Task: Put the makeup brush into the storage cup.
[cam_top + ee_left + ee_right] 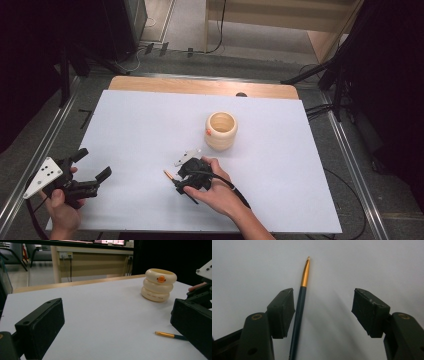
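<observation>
The brush (299, 312) lies flat on the surface (280, 150), near the cup (221, 131). Light, thin, stiff, it may roll. My right hand-held gripper (323, 307), spread, straddles its dark handle; I pinch there.

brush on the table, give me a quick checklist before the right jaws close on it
1. Brush between the jaws of the right gripper: ok, it lies flat on the white table inside the gap.
2. Brush centred in the gap: not ok, it sits right beside one pad, far from the other.
3. Pads pressing on it yet: not ok, the jaws stand open.
4. Gold tip free of obstacles: ok, bare table around it.
5. Cream ring holder upright with its mouth open: ok, standing apart from the brush.
6. Left gripper out of the way: ok, open, off at the table's near left.
</observation>
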Motion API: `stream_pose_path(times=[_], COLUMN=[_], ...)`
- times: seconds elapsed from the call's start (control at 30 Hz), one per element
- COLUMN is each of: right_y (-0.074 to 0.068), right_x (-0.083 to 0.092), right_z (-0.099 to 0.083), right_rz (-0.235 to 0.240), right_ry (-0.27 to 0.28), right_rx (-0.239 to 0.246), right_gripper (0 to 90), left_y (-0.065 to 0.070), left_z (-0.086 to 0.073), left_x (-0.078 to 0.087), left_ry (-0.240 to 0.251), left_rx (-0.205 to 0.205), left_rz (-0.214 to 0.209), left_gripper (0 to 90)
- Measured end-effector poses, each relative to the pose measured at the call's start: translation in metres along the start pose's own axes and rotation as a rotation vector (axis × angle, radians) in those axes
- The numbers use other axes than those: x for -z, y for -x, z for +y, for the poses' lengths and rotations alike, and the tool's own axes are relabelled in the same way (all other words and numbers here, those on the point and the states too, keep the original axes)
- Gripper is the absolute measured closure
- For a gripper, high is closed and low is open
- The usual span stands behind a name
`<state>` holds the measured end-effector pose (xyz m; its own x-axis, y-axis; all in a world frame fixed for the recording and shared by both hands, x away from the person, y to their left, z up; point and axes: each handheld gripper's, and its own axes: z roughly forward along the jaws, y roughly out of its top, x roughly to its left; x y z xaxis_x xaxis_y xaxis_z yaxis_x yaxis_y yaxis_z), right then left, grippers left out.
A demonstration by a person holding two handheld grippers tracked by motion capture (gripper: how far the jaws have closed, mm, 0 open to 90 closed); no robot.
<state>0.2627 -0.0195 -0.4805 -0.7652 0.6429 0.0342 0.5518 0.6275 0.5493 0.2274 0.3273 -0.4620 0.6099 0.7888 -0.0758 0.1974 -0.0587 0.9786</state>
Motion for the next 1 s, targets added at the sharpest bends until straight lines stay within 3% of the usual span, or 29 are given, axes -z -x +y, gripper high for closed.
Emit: stream_pose_path(times=[0.03, 0.07, 0.1, 0.17, 0.2, 0.5, 0.77, 1.0], right_y=[-0.001, -0.001, -0.003, -0.003, -0.005, -0.010, -0.010, -0.012], right_x=[0.001, 0.001, 0.001, 0.001, 0.001, -0.008, -0.010, -0.010], right_z=[0.004, 0.004, 0.009, 0.011, 0.015, 0.022, 0.023, 0.023], right_rz=[0.033, 0.033, 0.061, 0.068, 0.081, 0.059, 0.036, 0.010], right_ry=[-0.033, -0.033, -0.076, -0.095, -0.141, -0.260, -0.298, -0.305], right_rx=[-0.006, -0.006, -0.015, -0.020, -0.020, -0.025, -0.054, -0.030], right_gripper=[39.2, 39.2, 41.8, 42.9, 45.0, 58.5, 69.9, 74.3], left_y=[0.000, 0.000, 0.000, -0.001, -0.001, -0.001, 0.000, 0.000], left_z=[0.000, 0.000, 0.000, 0.000, 0.000, 0.000, 0.000, 0.000], left_x=[0.000, 0.000, 0.000, 0.000, 0.001, 0.001, 0.001, 0.000], left_ry=[0.000, 0.000, 0.001, 0.001, 0.001, 0.000, -0.001, -0.002], left_rx=[0.000, 0.000, 0.000, -0.001, -0.001, -0.003, -0.004, -0.004], left_rz=[0.000, 0.000, 0.000, 0.000, -0.001, -0.002, -0.002, -0.002], left_gripper=[0.0, 0.0, 0.0, 0.0, 0.0, 0.0, 0.0, 0.0])
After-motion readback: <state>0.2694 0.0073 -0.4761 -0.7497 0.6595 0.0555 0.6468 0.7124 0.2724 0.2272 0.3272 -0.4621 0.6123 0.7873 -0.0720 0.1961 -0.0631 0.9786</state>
